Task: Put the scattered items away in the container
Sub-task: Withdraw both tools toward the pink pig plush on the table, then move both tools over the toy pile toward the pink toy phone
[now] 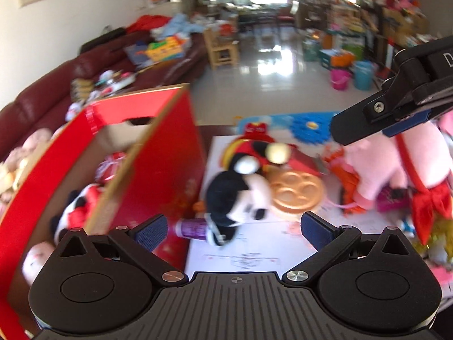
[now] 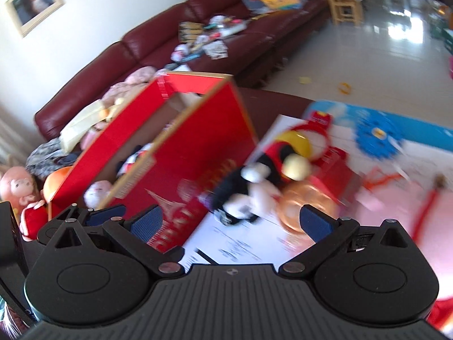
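Observation:
A black-and-white plush mouse (image 1: 235, 195) lies on white paper beside the open red cardboard box (image 1: 170, 155). It leans against a gold coin toy (image 1: 296, 191) and a red toy. My left gripper (image 1: 234, 231) hovers open just short of the plush, with nothing between its fingers. My right gripper (image 2: 230, 223) is also open and empty, facing the same plush (image 2: 249, 189) and the box (image 2: 198, 147). One of its fingers (image 1: 356, 124) shows at the upper right of the left wrist view, above a pink plush (image 1: 396, 164). Inside the box lie a panda plush (image 1: 76, 209) and a pink toy (image 1: 36, 257).
A purple tube (image 1: 192, 228) lies by the box wall. A blue gear toy (image 2: 376, 138), orange bits and red ribbon clutter the table's right side. A dark red sofa (image 2: 198, 36) with toys runs behind the box. Both views are motion-blurred.

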Demonstrator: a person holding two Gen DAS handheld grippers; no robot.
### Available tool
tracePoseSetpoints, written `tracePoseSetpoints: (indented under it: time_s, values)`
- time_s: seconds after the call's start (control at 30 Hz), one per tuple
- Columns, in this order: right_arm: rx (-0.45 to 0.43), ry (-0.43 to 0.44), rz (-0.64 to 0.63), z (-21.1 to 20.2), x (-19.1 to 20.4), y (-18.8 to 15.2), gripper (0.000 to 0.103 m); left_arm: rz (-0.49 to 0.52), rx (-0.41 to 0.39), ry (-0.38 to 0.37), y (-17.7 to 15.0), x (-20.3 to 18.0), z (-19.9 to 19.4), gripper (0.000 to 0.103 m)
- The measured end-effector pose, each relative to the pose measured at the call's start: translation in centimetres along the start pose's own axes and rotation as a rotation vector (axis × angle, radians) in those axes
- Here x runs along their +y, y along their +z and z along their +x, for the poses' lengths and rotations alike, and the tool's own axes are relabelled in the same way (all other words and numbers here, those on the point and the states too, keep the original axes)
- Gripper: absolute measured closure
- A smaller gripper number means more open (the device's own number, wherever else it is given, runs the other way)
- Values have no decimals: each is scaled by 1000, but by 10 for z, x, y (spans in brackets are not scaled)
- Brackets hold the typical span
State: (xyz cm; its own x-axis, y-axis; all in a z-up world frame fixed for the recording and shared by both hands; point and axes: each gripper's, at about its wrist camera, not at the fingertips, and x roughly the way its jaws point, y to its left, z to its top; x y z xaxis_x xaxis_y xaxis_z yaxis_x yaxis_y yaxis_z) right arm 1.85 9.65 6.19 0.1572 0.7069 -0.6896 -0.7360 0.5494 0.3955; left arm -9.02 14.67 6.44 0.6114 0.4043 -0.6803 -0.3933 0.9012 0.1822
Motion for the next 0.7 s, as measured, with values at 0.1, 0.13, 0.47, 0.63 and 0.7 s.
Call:
tracePoseSetpoints:
  time_s: [0.1,0.13,0.47,0.63,0.7]
  values:
    - [-7,-52,59,-15,-30,-19,1,50,17,-50,-6,-26,12,0]
    - [-10,-72,84,-20,-42,-26,1,66,29,-73,-9,-35,16,0]
    - [-32,-222,348,-58,-129,-109,1,304,117,-301,-42,-142,59,0]
    - [-23,-216,429,-63,-146,-137,1,368,139,-354,-49,-187,80,0]
    - [-19,-203,457,-66,-152,-147,1,369,157,-364,-48,-198,89,0]
